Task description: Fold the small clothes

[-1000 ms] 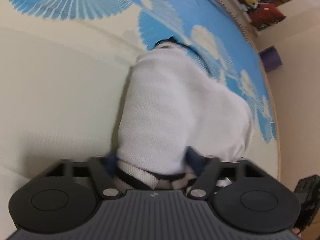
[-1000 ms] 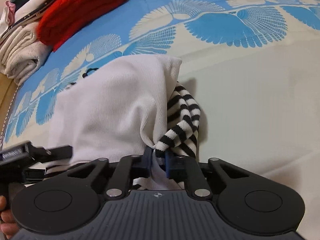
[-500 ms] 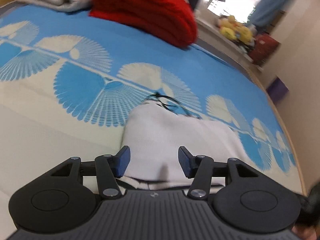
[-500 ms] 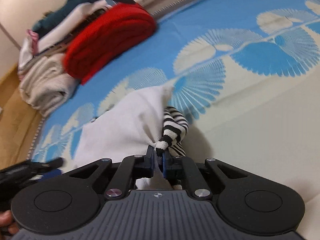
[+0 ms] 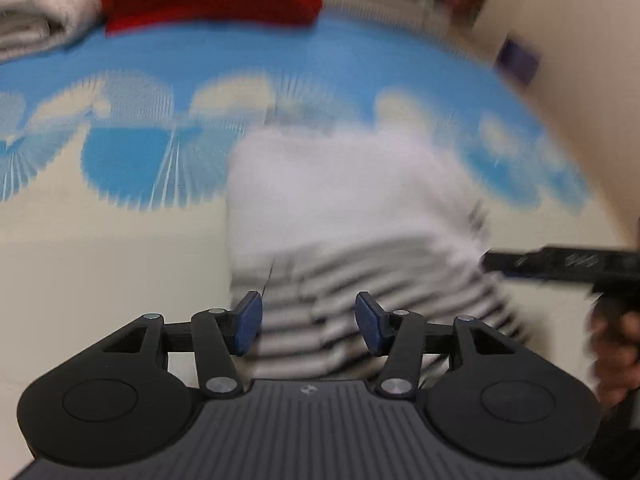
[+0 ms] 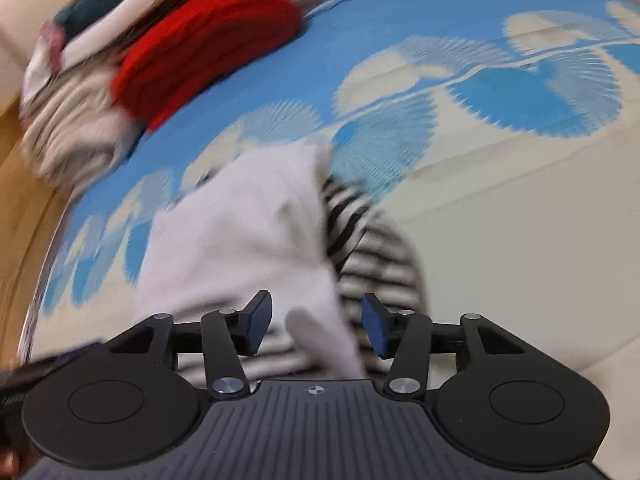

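Note:
A small white garment (image 5: 340,192) with black-and-white striped parts (image 5: 360,280) lies folded on the blue-and-cream patterned cover (image 5: 100,264). My left gripper (image 5: 308,312) hovers open above its striped near edge, pads touching nothing. In the right wrist view the same white garment (image 6: 240,240) shows a striped sleeve (image 6: 372,256) bulging out on its right side. The jaws of my right gripper (image 6: 316,312) are opening; cloth lies below and between them, but the pads do not press on it. The right gripper's black body (image 5: 560,264) also pokes in at the right of the left wrist view.
A folded red knit (image 6: 208,48) and a stack of beige and white folded clothes (image 6: 76,120) sit at the far edge of the cover. A wooden edge (image 6: 16,200) runs along the left. A person's hand (image 5: 612,352) is at the right. Both views are motion-blurred.
My right gripper has let go of the striped sleeve and opened. My left gripper released the white cloth earlier, then rose and pulled back. The garment has dropped flat onto the cover.

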